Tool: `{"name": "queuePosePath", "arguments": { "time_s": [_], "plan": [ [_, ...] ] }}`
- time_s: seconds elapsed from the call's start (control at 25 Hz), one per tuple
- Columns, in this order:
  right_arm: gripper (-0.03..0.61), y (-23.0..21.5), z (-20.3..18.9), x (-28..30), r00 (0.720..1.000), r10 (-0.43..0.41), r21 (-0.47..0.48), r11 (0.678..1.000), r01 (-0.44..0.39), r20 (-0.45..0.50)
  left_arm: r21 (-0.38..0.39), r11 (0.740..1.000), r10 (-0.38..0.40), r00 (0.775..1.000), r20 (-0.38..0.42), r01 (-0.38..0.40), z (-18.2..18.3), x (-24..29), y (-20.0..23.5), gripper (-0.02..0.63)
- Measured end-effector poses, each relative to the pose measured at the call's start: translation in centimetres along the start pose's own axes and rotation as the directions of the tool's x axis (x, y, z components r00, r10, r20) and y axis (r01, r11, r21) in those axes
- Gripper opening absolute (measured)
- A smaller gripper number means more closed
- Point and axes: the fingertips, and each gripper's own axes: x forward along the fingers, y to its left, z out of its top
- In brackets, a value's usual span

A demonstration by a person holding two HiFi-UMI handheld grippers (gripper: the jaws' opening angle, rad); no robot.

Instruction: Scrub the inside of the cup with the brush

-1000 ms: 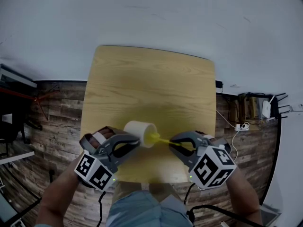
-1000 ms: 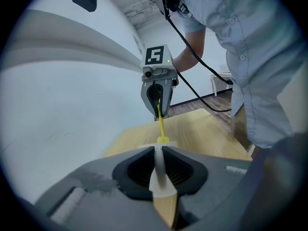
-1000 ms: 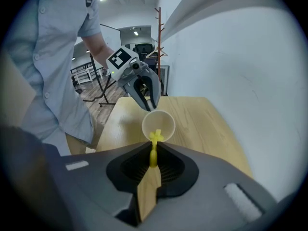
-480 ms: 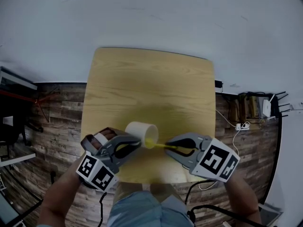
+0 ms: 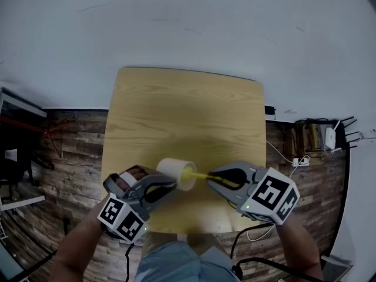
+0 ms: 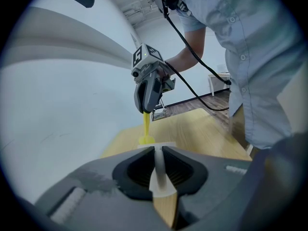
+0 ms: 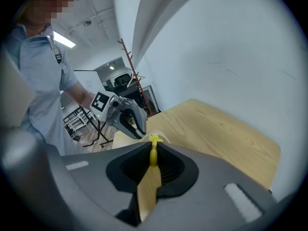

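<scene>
A cream cup (image 5: 173,172) is held over the near part of the wooden table (image 5: 188,110), tipped so its mouth faces right. My left gripper (image 5: 167,185) is shut on the cup's wall; that thin white wall (image 6: 157,170) stands clamped between its jaws (image 6: 158,150). My right gripper (image 5: 214,180) is shut on the handle of a yellow brush (image 5: 198,174). The brush head sits in the cup's mouth (image 6: 145,137). The yellow handle (image 7: 153,154) runs out between the right jaws (image 7: 153,146) toward the cup's rim (image 7: 161,139).
The table's far half is bare wood. A white wall rises behind it. Plank floor lies on both sides, with a power strip and cables (image 5: 301,157) at the right. The person's legs (image 5: 176,263) are at the table's near edge.
The right gripper has rolled and shifted a little, moving the brush head about in the cup's mouth. The left gripper keeps its hold on the cup.
</scene>
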Motion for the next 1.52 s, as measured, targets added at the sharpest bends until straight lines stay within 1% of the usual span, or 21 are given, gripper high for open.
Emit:
{"name": "queuePosePath", "arguments": {
  "time_s": [0.32,0.48,0.56,0.68,0.8,0.88,1.0,1.16,1.28,1.4,1.52],
  "plan": [
    [0.038,-1.9,-1.0,-0.5,0.999,-0.053,0.083,0.995,0.054,-0.007,-0.002,1.000,0.004,1.000,-0.001,-0.004,-0.1,0.2,0.1,0.075],
    [0.038,-2.6,-2.1,-0.7,0.996,-0.083,0.099,0.991,0.086,-0.034,-0.042,0.999,0.029,0.999,0.013,-0.029,-0.3,0.3,1.0,0.075],
    [0.038,-2.5,-2.7,-0.6,0.996,-0.072,0.102,0.992,0.077,-0.053,-0.069,0.996,0.050,0.999,0.016,-0.048,-0.6,0.3,1.6,0.075],
    [0.038,-1.5,-3.3,-0.1,0.998,-0.032,0.110,0.993,0.038,-0.056,-0.104,0.992,0.076,0.997,0.023,-0.073,-0.8,0.4,2.6,0.075],
    [0.038,-0.7,-2.9,0.2,1.000,0.007,0.140,0.990,-0.007,-0.005,-0.114,0.991,0.075,0.997,0.026,-0.072,-1.1,0.9,2.8,0.075],
    [0.038,-0.7,-2.7,0.2,1.000,0.009,0.161,0.987,-0.013,0.025,-0.133,0.989,0.074,0.997,0.031,-0.069,-1.3,1.3,2.6,0.075],
    [0.038,-1.2,-3.0,0.0,0.999,-0.011,0.180,0.984,0.005,0.034,-0.176,0.981,0.087,0.995,0.047,-0.077,-1.6,1.7,2.7,0.075],
    [0.038,-1.7,-3.0,-0.2,0.998,-0.042,0.185,0.982,0.035,0.036,-0.212,0.973,0.106,0.992,0.075,-0.088,-1.5,2.0,3.3,0.075],
    [0.038,-2.0,-2.8,-0.2,0.997,-0.060,0.187,0.981,0.051,0.044,-0.262,0.960,0.127,0.986,0.104,-0.096,-1.8,1.9,3.8,0.075],
    [0.038,-2.0,-2.6,0.0,0.997,-0.070,0.180,0.982,0.061,0.046,-0.289,0.952,0.148,0.981,0.127,-0.106,-2.0,1.6,3.9,0.075],
    [0.038,-1.9,-2.5,0.2,0.996,-0.077,0.184,0.981,0.067,0.048,-0.331,0.936,0.181,0.971,0.154,-0.122,-2.2,1.3,4.2,0.075]
  ]
}}
